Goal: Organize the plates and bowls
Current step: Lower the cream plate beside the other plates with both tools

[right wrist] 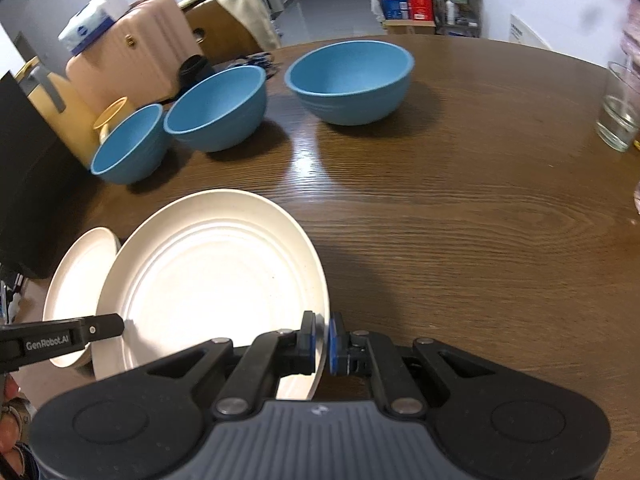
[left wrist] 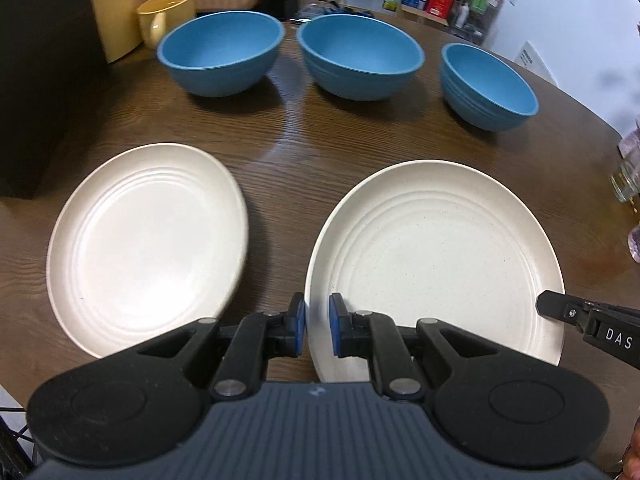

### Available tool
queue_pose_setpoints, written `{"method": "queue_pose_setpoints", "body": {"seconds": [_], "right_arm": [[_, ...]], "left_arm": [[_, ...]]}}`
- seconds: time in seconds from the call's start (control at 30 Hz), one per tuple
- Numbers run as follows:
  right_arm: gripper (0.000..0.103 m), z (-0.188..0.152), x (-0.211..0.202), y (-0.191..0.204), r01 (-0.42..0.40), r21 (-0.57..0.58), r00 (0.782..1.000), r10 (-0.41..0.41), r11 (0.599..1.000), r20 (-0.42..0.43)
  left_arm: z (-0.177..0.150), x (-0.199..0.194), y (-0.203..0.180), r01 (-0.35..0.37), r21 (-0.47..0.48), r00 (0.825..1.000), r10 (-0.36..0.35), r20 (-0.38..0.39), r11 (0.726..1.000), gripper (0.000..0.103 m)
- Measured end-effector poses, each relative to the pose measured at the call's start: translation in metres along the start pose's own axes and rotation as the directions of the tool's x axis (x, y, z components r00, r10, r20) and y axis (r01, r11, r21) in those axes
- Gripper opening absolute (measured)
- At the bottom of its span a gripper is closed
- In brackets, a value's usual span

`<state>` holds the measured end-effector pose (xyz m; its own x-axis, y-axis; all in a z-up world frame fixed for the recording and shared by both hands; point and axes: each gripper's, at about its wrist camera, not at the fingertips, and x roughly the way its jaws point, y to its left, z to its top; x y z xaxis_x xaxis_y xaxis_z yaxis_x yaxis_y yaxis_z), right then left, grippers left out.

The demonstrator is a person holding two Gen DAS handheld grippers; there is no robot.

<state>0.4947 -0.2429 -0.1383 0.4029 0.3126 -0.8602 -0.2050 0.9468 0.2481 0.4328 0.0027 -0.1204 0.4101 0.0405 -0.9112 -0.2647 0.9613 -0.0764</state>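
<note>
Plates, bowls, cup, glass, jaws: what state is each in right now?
Right plate: held by both rims, empty.
Left plate: flat on the table, empty, untouched.
Three blue bowls: upright, empty, apart.
Yellow cup: upright.
Glass: upright.
Left gripper: jaws shut on right plate.
Right gripper: jaws shut on right plate.

White lettering "DAS" stands on the black finger of the right gripper, entering the left wrist view at 4 o'clock. "GenRobot.AI" stands on the finger of the left gripper, entering the right wrist view at 8 o'clock.
</note>
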Motion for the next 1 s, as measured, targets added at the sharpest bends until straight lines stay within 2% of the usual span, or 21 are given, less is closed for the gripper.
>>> {"method": "queue_pose_setpoints", "body": {"seconds": [0.5,1.0], "right_arm": [[0.006,0.012,0.018,0.083,-0.03,-0.051,1.0,0.029,0.998,-0.012],[0.006,0.02,0.041,0.151,-0.06,-0.133,0.998,0.054,0.989,-0.044]], "left_arm": [[0.016,-0.011,0.08,-0.032,-0.051,0.999,0.033,0.012,0.998,0.013],[0.019,-0.015,0.148,-0.061,-0.14,0.998,0.064,0.011,0.988,0.013]]}}
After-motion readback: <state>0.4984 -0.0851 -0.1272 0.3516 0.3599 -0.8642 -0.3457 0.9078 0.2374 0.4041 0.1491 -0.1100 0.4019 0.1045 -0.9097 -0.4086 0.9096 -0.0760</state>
